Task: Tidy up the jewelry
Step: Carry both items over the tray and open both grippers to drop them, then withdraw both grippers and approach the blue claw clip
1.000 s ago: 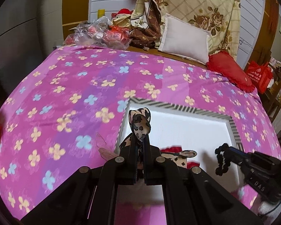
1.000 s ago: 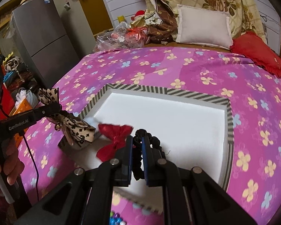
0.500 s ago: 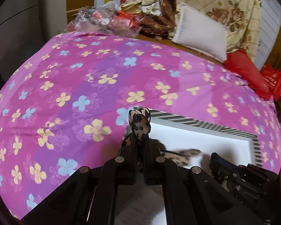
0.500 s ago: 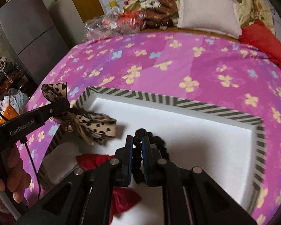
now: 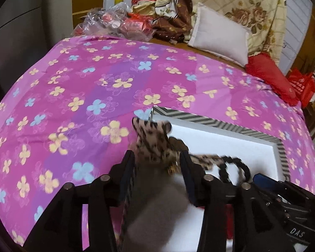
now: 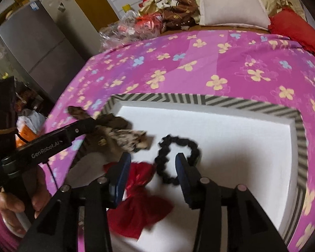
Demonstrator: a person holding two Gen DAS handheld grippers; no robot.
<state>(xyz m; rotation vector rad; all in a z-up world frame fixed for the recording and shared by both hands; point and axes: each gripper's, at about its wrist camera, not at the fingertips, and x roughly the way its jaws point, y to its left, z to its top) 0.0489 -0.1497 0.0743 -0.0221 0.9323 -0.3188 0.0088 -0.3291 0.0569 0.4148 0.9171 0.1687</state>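
A white foam box with a striped rim (image 5: pixel 210 119) (image 6: pixel 199 99) lies on the flowered pink bedspread. My left gripper (image 5: pixel 156 164) is over its near left corner, jaws opening. The leopard-print bow (image 5: pixel 153 140) (image 6: pixel 128 137) hangs blurred just ahead of them, and no pad presses it. My right gripper (image 6: pixel 152 162) is also opening. The black scrunchie (image 6: pixel 168 140) (image 5: pixel 221 172) lies loose on the box floor between its fingers. A red bow (image 6: pixel 142 205) rests on the floor under the right gripper's left finger.
A white pillow (image 5: pixel 218 35), a red cushion (image 5: pixel 268 73) and a heap of plastic bags (image 5: pixel 115 23) sit at the head of the bed. A grey fridge (image 6: pixel 31 42) stands left of the bed. A person's hand (image 6: pixel 8 203) grips the left tool.
Both grippers went from shut to open. The leopard bow slipped out of the left jaws, and the scrunchie dropped from the right jaws onto the box floor. Both tools sank closer to the box.
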